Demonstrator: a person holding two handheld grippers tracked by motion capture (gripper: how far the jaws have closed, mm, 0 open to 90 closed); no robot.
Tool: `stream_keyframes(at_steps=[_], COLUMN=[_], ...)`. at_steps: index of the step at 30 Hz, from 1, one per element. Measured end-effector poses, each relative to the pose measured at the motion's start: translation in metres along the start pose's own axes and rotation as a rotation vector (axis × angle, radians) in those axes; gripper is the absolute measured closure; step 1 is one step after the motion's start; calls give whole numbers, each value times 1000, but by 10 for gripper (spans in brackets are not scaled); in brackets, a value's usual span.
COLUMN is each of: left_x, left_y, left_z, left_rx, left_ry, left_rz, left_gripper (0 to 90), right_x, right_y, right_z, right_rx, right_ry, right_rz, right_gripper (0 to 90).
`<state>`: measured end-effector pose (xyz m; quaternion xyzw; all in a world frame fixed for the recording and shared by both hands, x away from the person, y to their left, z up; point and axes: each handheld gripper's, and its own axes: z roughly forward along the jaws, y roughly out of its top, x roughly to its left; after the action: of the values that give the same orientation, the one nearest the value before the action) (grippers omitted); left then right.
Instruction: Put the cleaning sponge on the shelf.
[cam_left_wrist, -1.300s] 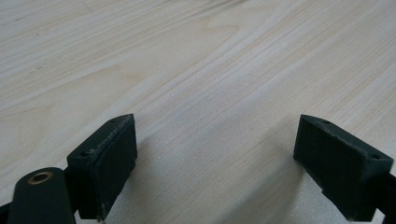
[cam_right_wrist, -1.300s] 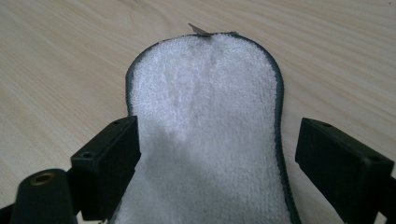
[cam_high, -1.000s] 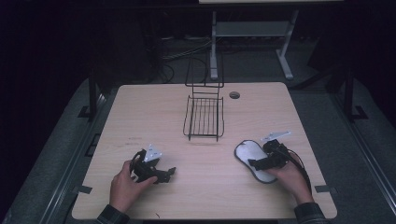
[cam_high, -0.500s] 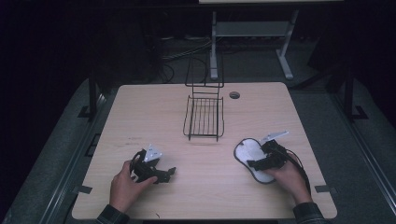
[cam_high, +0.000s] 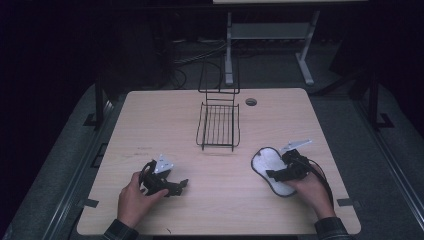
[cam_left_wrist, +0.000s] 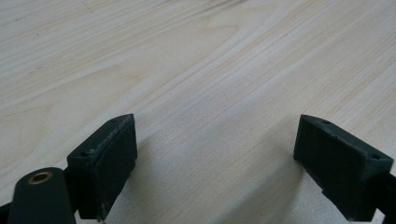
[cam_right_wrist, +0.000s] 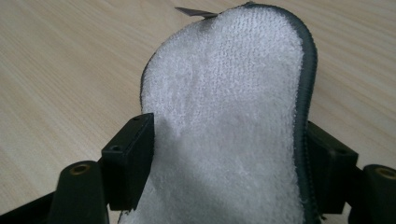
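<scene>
The pale wood-grain tabletop (cam_high: 165, 125) is mostly bare, with wide open room along its left edge, across the middle and toward the far corners; a small round hole (cam_high: 251, 102) sits near the far edge, right of centre. A black wire basket (cam_high: 218, 126) stands in the far middle, its flat gridded tray lying on the wood and its tall wire back rising at the far side, well apart from both hands. Near the front edge on the left, the left tongs (cam_high: 176, 185) rest low over bare wood in the person's left hand (cam_high: 134, 200); in the left gripper view its two blocky black jaws stand wide apart with nothing between them, only smooth grain below. Toward the front right corner lies a white insole-shaped pad (cam_high: 270, 168), oval and elongated, with a fluffy terry surface and a dark stitched rim, lying flat with its far end pointing toward the basket and bare wood between them. The right tongs (cam_high: 272, 174), held in the right hand (cam_high: 314, 191), sit at the pad's near end; in the right gripper view the jaws bracket the pad's (cam_right_wrist: 233, 121) two long edges, closed in on it, the pile bulging between them.
</scene>
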<state>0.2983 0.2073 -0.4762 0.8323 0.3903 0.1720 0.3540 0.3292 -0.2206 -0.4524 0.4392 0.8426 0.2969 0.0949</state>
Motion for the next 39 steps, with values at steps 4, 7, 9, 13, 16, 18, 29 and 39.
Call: stream_keyframes(at_steps=[4,7,9,13,16,18,29,39], left_x=[0,0,0,0,0,0,0,0], left_y=[0,0,0,0,0,0,0,0], left_z=[0,0,0,0,0,0,0,0], left_rx=[0,-1,2,0,-2,-2,-2,0], left_ry=[0,0,0,-1,-1,0,0,-1], left_rz=[0,-1,3,1,-1,-1,-1,-1], left_gripper=[125,125,125,125,125,125,126,125], right_x=[0,0,0,2,3,4,7,7], right_y=[1,2,2,3,4,4,7,10], right_z=[-5,-10,-13,-19,-23,-26,-36,-42], right_rx=[-19,-33,-44,-66,-82,-87,-118,-152], right_ry=[8,17,22,29,39,42,89,117], right_rz=[-10,-7,-9,-10,-9,-14,-27,-38], right_gripper=[350,397,433,498,551,570,730,765])
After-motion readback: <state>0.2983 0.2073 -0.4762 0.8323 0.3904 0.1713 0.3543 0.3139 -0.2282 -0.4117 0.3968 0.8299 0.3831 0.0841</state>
